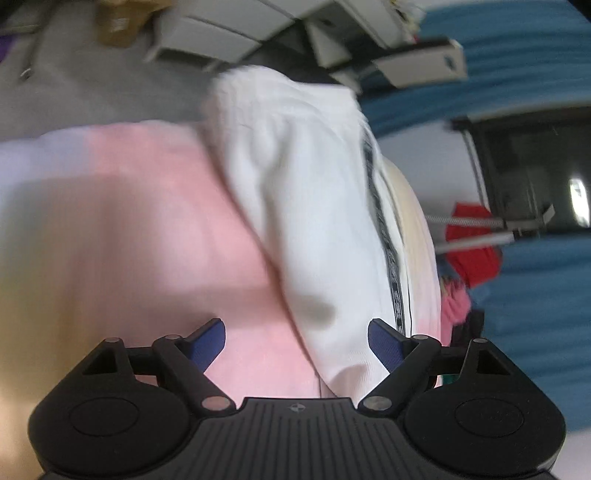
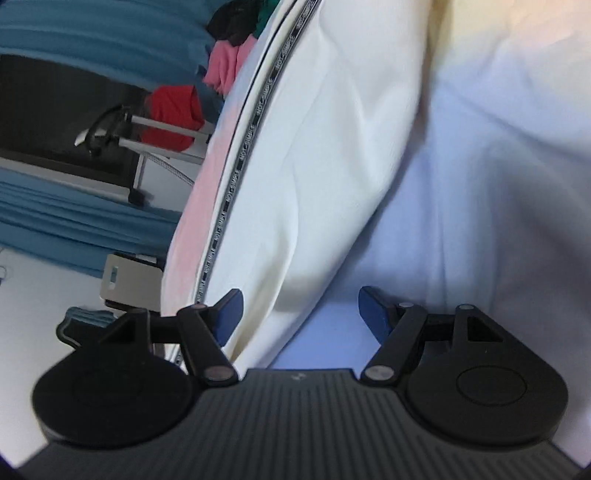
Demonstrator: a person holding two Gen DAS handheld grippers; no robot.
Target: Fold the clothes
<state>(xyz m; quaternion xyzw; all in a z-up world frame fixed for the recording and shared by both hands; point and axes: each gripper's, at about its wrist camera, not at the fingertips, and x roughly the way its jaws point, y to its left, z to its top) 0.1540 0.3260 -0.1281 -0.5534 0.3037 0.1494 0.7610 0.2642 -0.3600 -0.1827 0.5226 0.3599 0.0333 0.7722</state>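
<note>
Pastel cloth: the biggest thing here — a soft sheet shading from pink through pale lilac to yellow. It fills the space ahead of both tongs; in the right wrist view it shows as lilac-white folds.
White garment: lies on the pastel cloth as a long, rumpled band. It runs from far ahead down to the left tongs, its near end passing between the two blue pads, closer to the right-hand one. Whether it touches either pad I cannot tell; the view is blurred.
Same garment, right wrist view: cream-white, slanting down to the left-hand blue pad of the right tongs, its near end just beside that pad.
Printed stripe: a dark band with pale lettering along the garment's edge, also seen in the left wrist view.
Blue curtain: hangs in the background, well apart from the garment.
Red cloth: past the edge of the pastel cloth, behind metal bars.
Pink cloth: bunched near the red one.
Left tongs: spread wide, gripping nothing.
Right tongs: spread wide as well — nothing pinched.
</note>
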